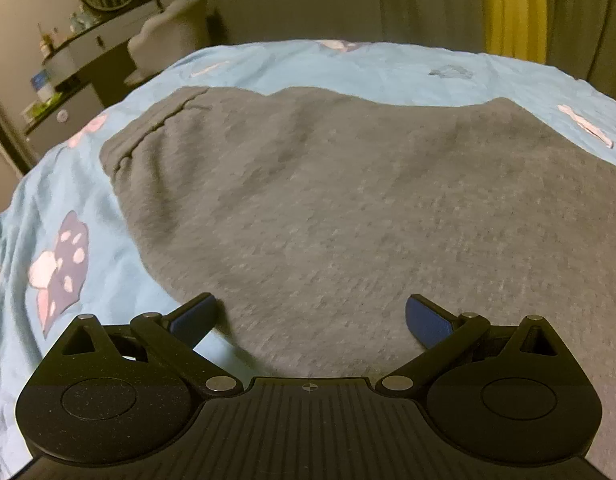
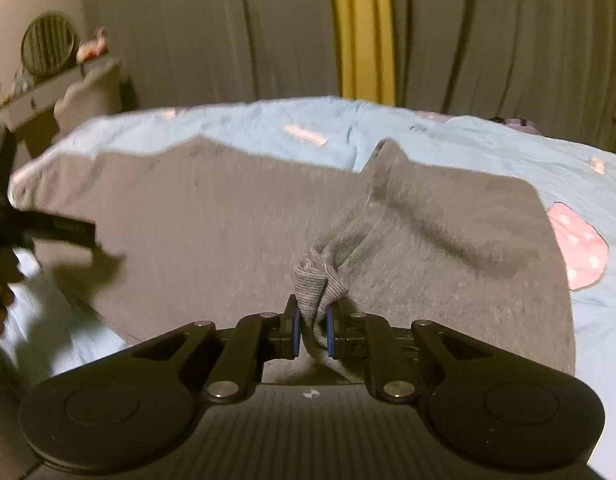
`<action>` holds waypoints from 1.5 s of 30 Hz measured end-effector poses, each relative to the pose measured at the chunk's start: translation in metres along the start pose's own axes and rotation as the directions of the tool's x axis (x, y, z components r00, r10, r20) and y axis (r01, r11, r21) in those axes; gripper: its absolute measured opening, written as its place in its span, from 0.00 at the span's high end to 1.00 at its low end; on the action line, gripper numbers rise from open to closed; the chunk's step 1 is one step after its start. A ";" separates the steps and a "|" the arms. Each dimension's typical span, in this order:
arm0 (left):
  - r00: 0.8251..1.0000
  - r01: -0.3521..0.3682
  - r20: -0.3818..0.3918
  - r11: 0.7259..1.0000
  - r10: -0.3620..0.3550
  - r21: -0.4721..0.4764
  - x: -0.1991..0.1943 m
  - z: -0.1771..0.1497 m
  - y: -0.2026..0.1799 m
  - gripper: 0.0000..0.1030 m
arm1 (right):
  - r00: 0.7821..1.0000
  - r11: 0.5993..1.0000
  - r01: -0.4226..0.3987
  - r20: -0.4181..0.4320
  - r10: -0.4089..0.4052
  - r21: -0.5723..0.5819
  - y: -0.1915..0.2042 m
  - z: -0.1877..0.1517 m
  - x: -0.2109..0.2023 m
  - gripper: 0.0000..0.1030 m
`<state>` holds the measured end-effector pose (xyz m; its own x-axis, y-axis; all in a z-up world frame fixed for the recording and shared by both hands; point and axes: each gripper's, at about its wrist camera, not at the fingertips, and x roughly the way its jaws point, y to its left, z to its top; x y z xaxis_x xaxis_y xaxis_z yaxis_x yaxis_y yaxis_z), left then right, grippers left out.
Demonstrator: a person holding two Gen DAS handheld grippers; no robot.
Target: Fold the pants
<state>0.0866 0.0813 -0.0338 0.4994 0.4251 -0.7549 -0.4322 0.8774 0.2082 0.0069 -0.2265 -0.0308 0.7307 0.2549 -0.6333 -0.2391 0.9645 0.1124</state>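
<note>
- My right tongs (image 2: 312, 330) are clenched on a bunched ribbed cuff of the grey pants (image 2: 227, 240), which lie spread on the blue bed (image 2: 488, 148).
- My left tongs (image 1: 310, 320) hang released over the cloth.
- I should carry the cuff low and lay its edge squarely on the far edge.

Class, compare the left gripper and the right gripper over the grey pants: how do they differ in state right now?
The left gripper is open, its fingers spread wide; the right gripper is shut.
The left gripper holds nothing, poised above the flat grey pants; the right gripper pinches a bunched, ribbed edge of the pants.
Both are black with blue pads, over the blue bedsheet.
</note>
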 end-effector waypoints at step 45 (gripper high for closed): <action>0.610 0.788 -0.375 0.583 -0.698 0.198 -0.072 -0.020 -0.153 0.60 | 0.993 0.704 0.107 -0.036 -0.114 0.702 -0.151 -0.038 -0.013 0.05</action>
<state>0.1019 -0.0879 -0.0239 0.3246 -0.4362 -0.8393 0.2908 0.8904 -0.3502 0.0096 -0.3775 -0.0684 0.7295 0.1402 -0.6694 0.3587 0.7549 0.5490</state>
